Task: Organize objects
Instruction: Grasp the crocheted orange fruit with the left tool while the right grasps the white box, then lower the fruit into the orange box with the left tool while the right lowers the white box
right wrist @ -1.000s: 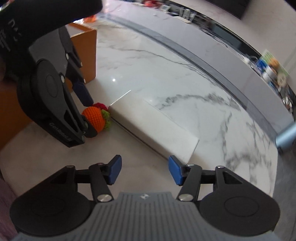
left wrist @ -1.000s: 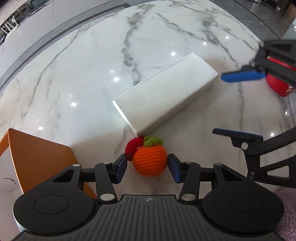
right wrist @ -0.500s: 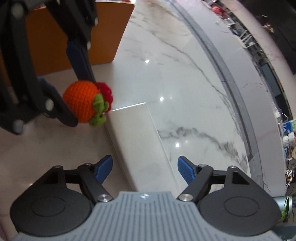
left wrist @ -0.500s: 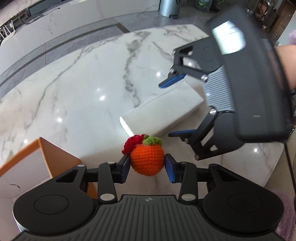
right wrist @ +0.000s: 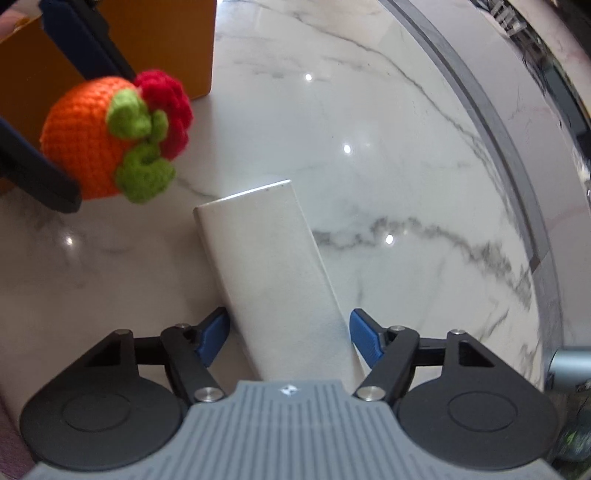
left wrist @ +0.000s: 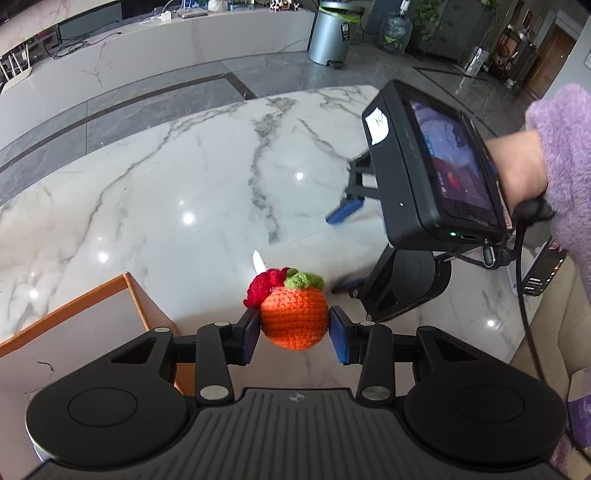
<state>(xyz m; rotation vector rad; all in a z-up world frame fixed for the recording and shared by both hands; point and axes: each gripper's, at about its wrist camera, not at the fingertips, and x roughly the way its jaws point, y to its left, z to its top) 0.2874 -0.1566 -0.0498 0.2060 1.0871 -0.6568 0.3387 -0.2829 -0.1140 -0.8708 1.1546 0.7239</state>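
My left gripper [left wrist: 294,334] is shut on a crocheted orange fruit [left wrist: 294,319] with a green and red top, and holds it lifted above the marble table. The fruit also shows in the right wrist view [right wrist: 94,138], at the upper left. My right gripper [right wrist: 290,338] is open, its fingers on either side of the near end of a long white box [right wrist: 269,273] that lies on the table. In the left wrist view the right gripper [left wrist: 345,251] stands over that box, which is mostly hidden.
An open orange box [left wrist: 85,314] stands on the table at the left, beside the lifted fruit; its wall shows in the right wrist view [right wrist: 173,44]. The marble table [left wrist: 184,177] ends in a curved edge. A metal bin [left wrist: 328,33] stands on the floor beyond.
My left gripper has closed on the fruit and lifted it off the table. My right gripper has moved down over the white box until its fingers straddle the near end.
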